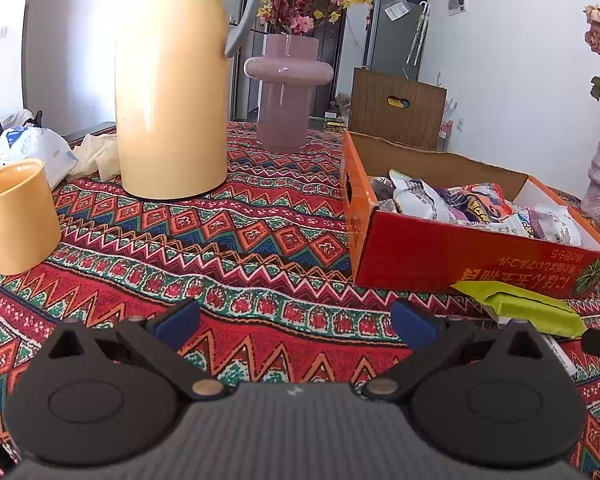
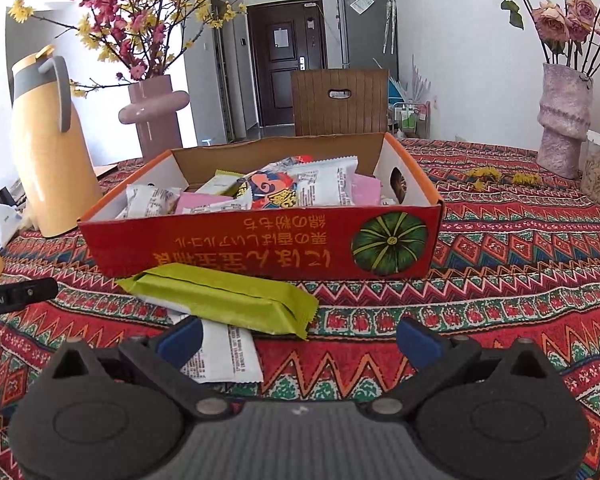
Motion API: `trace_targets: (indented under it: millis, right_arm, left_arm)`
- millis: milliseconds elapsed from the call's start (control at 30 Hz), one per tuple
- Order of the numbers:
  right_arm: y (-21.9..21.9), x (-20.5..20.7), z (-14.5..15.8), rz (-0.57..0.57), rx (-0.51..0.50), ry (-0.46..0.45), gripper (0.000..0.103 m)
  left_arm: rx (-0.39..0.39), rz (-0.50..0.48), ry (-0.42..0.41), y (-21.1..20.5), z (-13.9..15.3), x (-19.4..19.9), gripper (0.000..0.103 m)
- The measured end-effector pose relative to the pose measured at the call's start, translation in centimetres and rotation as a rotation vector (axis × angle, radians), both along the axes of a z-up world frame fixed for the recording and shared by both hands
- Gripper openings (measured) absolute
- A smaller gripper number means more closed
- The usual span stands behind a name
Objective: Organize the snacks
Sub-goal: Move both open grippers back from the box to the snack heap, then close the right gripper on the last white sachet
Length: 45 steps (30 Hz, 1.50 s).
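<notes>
An open red cardboard box (image 2: 260, 246) (image 1: 460, 256) on the patterned tablecloth holds several wrapped snacks (image 2: 300, 188) (image 1: 480, 204). In front of it lies a green snack bar (image 2: 224, 294) (image 1: 528, 306), resting partly on a white snack packet (image 2: 228, 354). My right gripper (image 2: 298, 340) is open just short of these two, its left fingertip over the white packet. Over bare tablecloth, to the left of the box, my left gripper (image 1: 296, 326) is open with nothing between its fingers.
A tall yellow thermos (image 1: 172, 80) (image 2: 48, 148), a yellow mug (image 1: 16, 216) and a mauve vase of flowers (image 1: 286, 92) (image 2: 156, 112) stand left of the box. A textured vase (image 2: 562, 120) with roses stands far right. A wooden chair back (image 2: 340, 102) sits behind the table.
</notes>
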State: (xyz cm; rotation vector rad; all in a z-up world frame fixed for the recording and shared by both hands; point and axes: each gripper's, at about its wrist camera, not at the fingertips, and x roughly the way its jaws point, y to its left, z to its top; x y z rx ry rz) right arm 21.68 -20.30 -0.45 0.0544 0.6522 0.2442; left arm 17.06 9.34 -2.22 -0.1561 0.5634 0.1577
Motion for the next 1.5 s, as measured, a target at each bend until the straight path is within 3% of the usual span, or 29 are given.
trace_targets:
  millis: [600,767,1000,1300,1400,1500]
  right_arm:
    - [3.7,1.9,-0.1,0.071,-0.034,0.040,0.103]
    - [4.7,2.4,-1.0,0.061,-0.014,0.110,0.101]
    - [6.3,1.5,-1.4,0.099,-0.081,0.095,0.067]
    - [5.2,-0.7,-1.1,0.136,-0.072,0.082,0.054]
    - [4.4,-1.6,-0.8,0.149,-0.058,0.079,0.035]
    - [3.5,-2.3,-0.7,0.138,-0.063,0.077,0.034]
  left_arm:
    - [-0.048,0.006,-0.005,0.5,-0.1,-0.1,0.103]
    - [-0.057,0.008,-0.002,0.6,-0.1,-0.1,0.103]
    - [-0.066,0.009,0.005,0.7,-0.2,0.1,0.103]
    - [-0.069,0.023,0.007,0.9,-0.3,0.1,0.103]
    - [-0.069,0.030,0.007,0.9,-0.3,0.0,0.103]
    - [-0.067,0.038,0.008,0.9,-0.3,0.0,0.103]
